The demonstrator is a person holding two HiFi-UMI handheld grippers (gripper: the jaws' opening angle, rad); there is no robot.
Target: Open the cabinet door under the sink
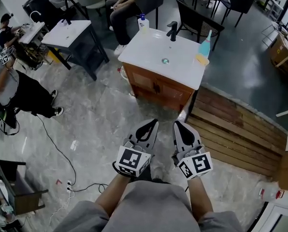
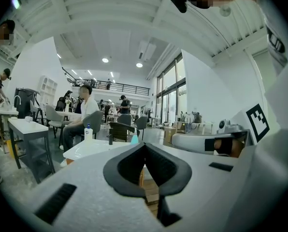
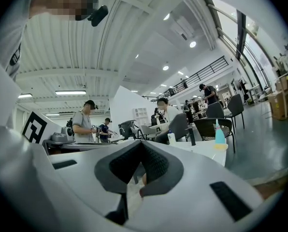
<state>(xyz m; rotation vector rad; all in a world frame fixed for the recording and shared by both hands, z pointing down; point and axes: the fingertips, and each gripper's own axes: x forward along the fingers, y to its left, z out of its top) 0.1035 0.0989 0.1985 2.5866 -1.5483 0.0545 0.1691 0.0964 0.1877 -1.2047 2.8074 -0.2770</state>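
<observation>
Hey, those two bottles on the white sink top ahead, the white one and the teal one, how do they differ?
In the head view, the white bottle has a blue cap and stands at the back left corner of the sink top, left of the black faucet. The teal bottle stands at the right edge. The white bottle has a squarer body, while the teal bottle tapers to a thin tip and sits on something yellow. Both stand upright.

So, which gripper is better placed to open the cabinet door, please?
Probably left: the left gripper lines up with the door handles, while the right gripper points toward the cabinet's corner.
</observation>
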